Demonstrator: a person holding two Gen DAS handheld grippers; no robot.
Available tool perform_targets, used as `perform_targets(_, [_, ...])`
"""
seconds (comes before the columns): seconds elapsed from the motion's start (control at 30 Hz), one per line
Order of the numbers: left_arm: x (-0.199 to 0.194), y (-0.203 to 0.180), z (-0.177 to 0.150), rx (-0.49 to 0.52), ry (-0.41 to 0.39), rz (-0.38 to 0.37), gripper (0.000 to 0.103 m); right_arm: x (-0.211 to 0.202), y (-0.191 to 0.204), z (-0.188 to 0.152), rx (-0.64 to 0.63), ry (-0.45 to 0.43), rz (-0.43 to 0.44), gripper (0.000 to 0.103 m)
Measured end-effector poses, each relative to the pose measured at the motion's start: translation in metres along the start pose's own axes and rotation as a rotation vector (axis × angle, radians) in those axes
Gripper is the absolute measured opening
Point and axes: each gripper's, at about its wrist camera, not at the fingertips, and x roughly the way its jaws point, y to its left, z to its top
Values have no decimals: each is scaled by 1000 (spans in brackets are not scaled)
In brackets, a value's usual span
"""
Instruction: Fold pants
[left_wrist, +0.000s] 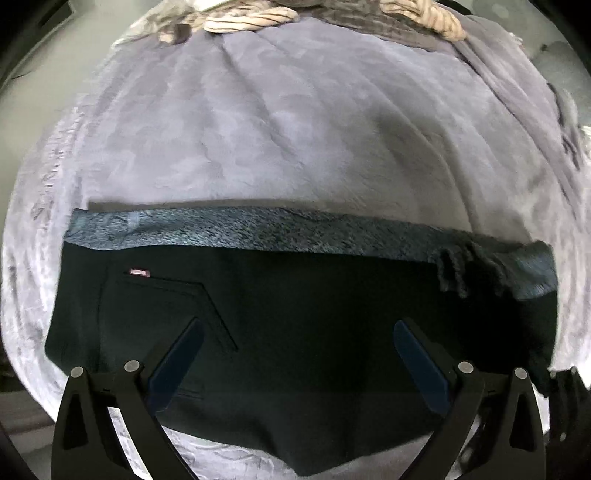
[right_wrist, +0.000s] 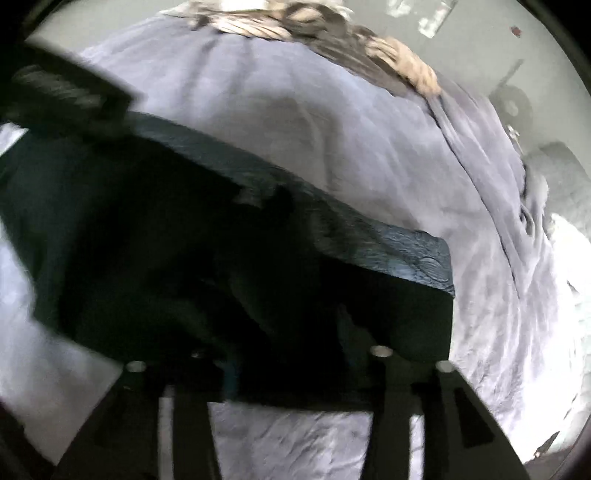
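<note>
The dark pants (left_wrist: 280, 325) are seen folded into a wide band on the grey blanket (left_wrist: 295, 129) of the bed, with a fuzzy blue-grey inner strip (left_wrist: 295, 229) exposed along the far edge. The left gripper (left_wrist: 299, 332) is held over the pants with its fingers (left_wrist: 177, 365) spread wide. The right gripper (right_wrist: 288, 365) is blurred against the dark cloth; whether its fingers are spread or pinching cannot be told. A striped beige fabric (left_wrist: 251, 18) is bunched at the far end.
</note>
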Motion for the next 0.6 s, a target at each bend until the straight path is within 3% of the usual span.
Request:
perform_targets(0.1, [-3, -5, -3, 33, 22, -94, 103, -24, -16, -8, 131, -29, 141, 56])
perform_targets(0.17, [-2, -12, -6, 60, 47, -166, 103, -25, -52, -23, 398, -12, 295, 59])
perform_targets(0.27, [1, -31, -5, 80, 78, -278, 103, 2, -115, -70, 917, 51, 555, 59])
perform_targets(0.33, [6, -47, -4, 88, 124, -377, 103, 22, -135, -98, 1134, 75, 668, 59])
perform_targets(0.4, [12, -63, -3, 101, 168, -446, 103, 36, -139, -112, 1219, 95, 739, 59])
perform_targets(0.53, [23, -92, -5, 152, 213, -474, 102, 58, -138, -125, 1345, 72, 846, 59])
perform_targets(0.6, [32, -99, -5, 155, 259, -474, 81, 70, -137, -128, 1397, 64, 884, 59])
